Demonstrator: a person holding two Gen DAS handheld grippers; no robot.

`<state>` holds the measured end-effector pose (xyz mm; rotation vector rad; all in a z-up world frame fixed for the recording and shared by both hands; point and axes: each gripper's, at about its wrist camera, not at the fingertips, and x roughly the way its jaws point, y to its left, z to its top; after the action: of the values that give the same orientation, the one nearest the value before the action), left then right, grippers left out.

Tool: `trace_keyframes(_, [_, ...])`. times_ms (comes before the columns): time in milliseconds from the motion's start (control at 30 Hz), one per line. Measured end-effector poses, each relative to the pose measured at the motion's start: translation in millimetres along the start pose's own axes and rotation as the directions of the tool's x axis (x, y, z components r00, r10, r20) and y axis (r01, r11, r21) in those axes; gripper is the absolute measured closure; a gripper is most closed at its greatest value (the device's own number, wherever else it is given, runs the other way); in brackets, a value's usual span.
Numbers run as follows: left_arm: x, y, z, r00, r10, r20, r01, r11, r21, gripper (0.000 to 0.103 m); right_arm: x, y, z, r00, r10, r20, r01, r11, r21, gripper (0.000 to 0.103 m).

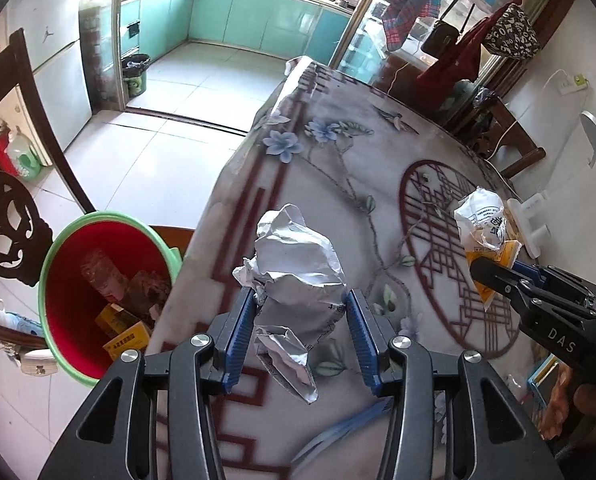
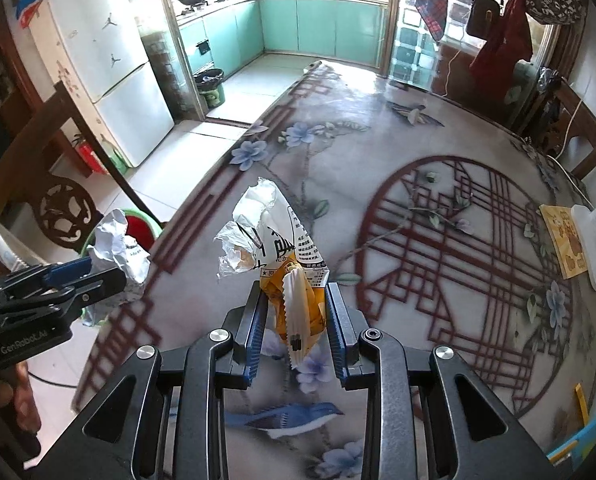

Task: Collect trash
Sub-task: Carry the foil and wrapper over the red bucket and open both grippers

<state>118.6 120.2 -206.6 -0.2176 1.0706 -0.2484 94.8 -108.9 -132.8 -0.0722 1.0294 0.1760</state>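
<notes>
**Kid 1:** Trash first! How many bits are being held?

**Kid 2:** Two. One crumpled silver wrapper (image 1: 298, 272) and one snack bag (image 2: 286, 264) that is white on top and orange below.

**Kid 1:** Who has the silver one?

**Kid 2:** The left gripper (image 1: 301, 312). Its blue pads (image 1: 242, 332) squeeze the wrapper from both sides, with a middle-sized gap because the wad is fat. The wrapper is up in the air over the table (image 1: 338, 168), near the table's edge.

**Kid 1:** Which way does it point?

**Kid 2:** Its long way runs along the fingers. The big crumpled end sticks out past the tips, and a thin tail hangs back between the fingers.

**Kid 1:** And the snack bag?

**Kid 2:** The right gripper (image 2: 296, 320) pinches it tight, fingers close together, on the orange end. The bag's long way also runs along the fingers. Its torn white end points away from the gripper. It is above the table too.

**Kid 1:** What else is around?

**Kid 2:** One red bucket (image 1: 58, 248) with a green rim stands on the floor just beside the table, to the left of the silver wrapper. It has boxes and wrappers inside; I can't count them. One dark wooden chair (image 1: 6, 216) stands next to the bucket.
</notes>
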Motion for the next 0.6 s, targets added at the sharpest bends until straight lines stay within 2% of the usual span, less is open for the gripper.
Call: trace_keyframes(600, [-18.3, 61.3, 3.4, 0.998, 0.056, 0.027, -0.054, 0.995, -0.08, 0.059, 12.4, 52.0, 18.5, 0.999, 0.032, 0.003, -0.031, 0.998, -0.053, 0.075])
